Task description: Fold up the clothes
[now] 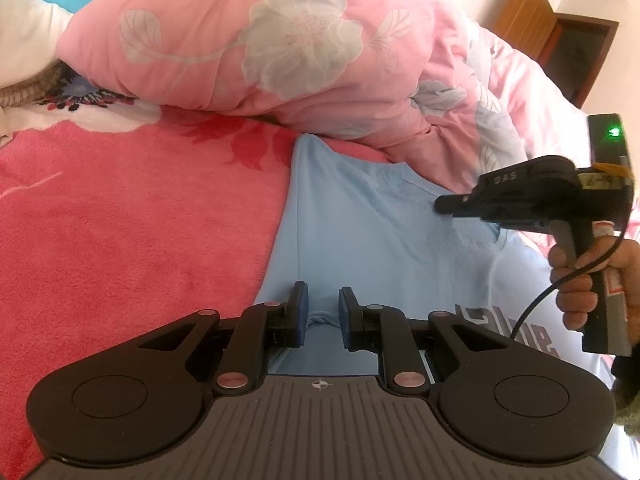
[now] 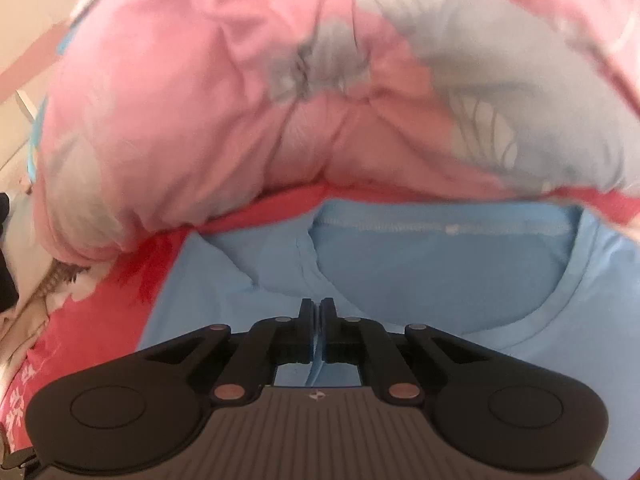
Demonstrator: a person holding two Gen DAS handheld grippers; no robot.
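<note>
On bed, left gripper [image 1: 323, 304] spread w/ shirt [image 1: 360, 224] fold between; right gripper [image 2: 317, 312] pinches shirt fabric.

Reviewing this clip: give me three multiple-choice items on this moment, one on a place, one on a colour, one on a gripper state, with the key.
1. Where does the light blue cotton T-shirt lie?
A. on the pink fleece blanket
B. on a wooden chair
C. in a basket

2. What colour is the puffy floral quilt behind it?
A. green
B. pink
C. black

3. How do the right gripper jaws stand?
A. wide open
B. out of view
C. shut on fabric

Key: 1 A, blanket shows around the shirt. 2 B, pink with grey flowers. 3 C, a blue fold sits pinched between them.
</note>
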